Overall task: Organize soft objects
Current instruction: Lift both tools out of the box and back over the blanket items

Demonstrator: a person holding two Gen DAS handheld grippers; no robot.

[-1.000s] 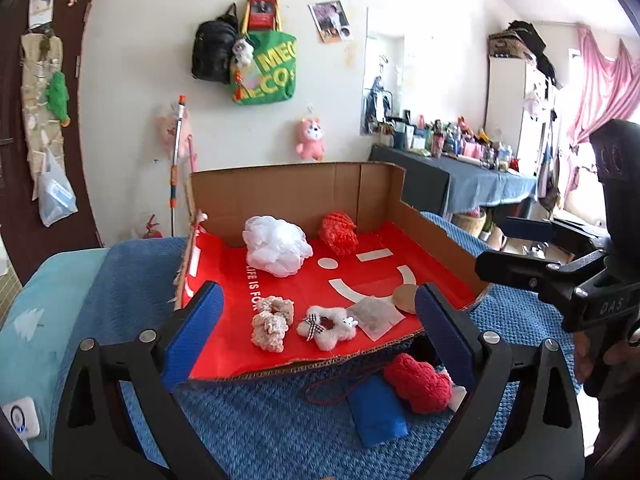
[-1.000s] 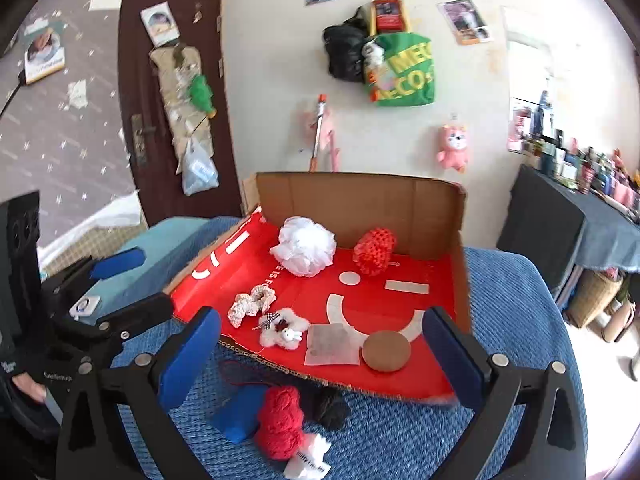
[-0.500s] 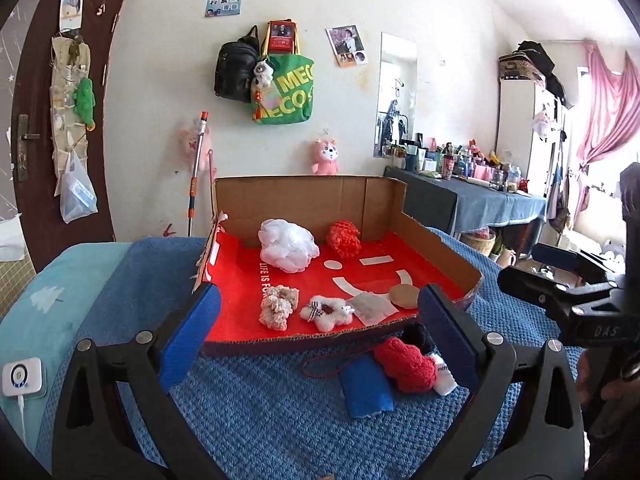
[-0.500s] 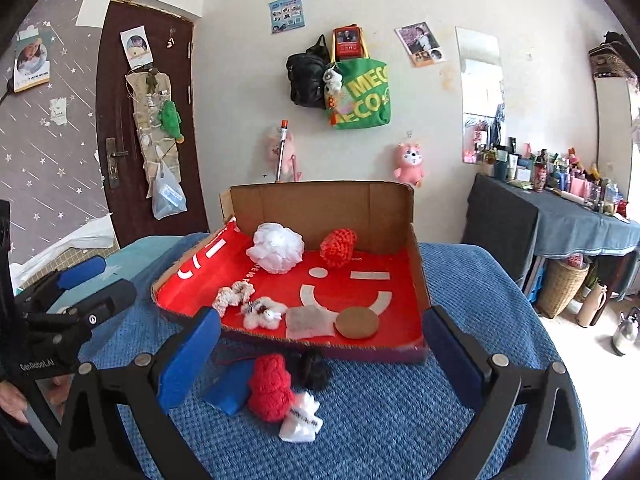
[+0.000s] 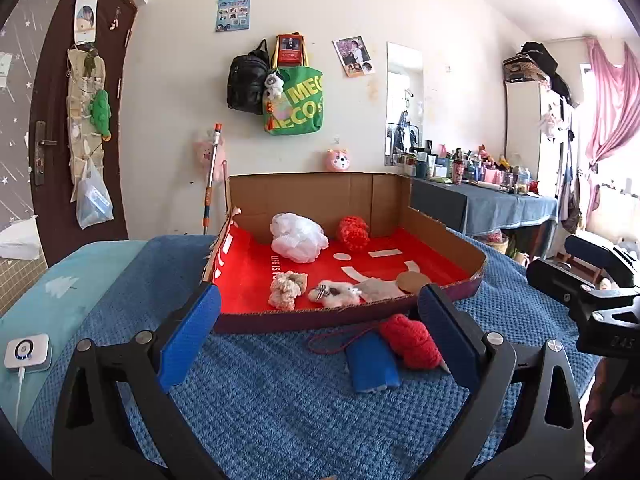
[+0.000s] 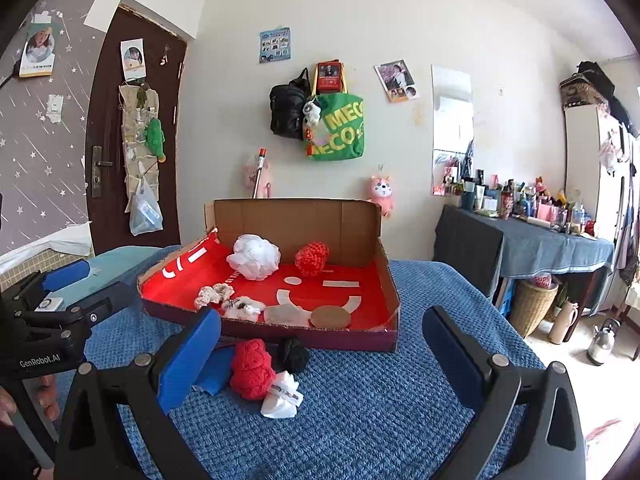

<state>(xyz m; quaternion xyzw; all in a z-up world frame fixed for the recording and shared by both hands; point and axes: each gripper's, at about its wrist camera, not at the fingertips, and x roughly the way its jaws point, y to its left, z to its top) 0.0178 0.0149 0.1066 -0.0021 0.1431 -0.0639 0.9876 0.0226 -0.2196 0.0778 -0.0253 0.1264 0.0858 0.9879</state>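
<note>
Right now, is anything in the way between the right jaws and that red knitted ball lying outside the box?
Nothing visible blocks it. The red knitted ball lies on the blue blanket ahead of the open right gripper, with a white tagged cloth touching its near side.

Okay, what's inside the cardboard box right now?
Inside the cardboard box: a white mesh puff, a red knit ball, a beige scrunchie, a small white plush, a pale cloth and a brown disc. Anything beneath them is hidden.
</note>
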